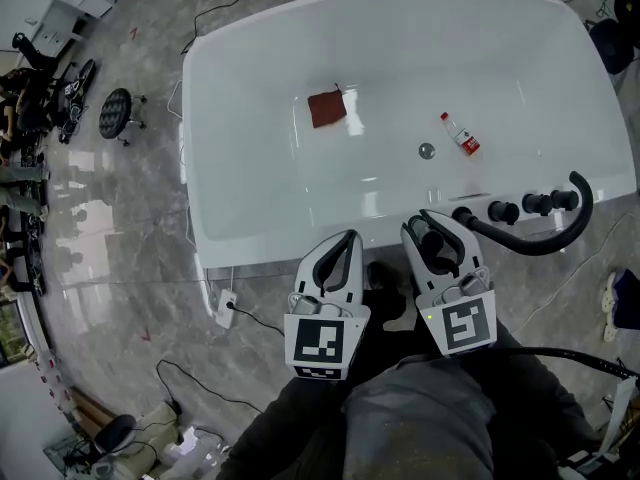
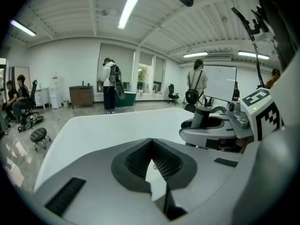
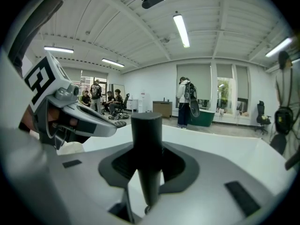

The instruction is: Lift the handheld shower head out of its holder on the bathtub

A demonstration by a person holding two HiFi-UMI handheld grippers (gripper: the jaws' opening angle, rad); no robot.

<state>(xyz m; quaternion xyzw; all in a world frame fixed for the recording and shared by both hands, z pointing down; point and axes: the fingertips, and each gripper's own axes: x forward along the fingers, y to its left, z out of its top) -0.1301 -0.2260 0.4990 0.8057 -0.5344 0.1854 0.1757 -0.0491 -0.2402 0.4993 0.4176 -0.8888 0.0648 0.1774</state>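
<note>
Both grippers sit by the bathtub (image 1: 250, 118) rim: right gripper (image 1: 432, 230) clamps the black shower head (image 3: 146, 149), left gripper (image 1: 349, 236) is pinched closed on nothing.

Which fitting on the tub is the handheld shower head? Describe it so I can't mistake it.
Find the white bathtub, then the row of black fittings on its near rim, at the right. The shower head is the leftmost one: a plain upright black cylinder clamped in the right gripper, unlike the round knobs and the curved black tube beside it.
</note>
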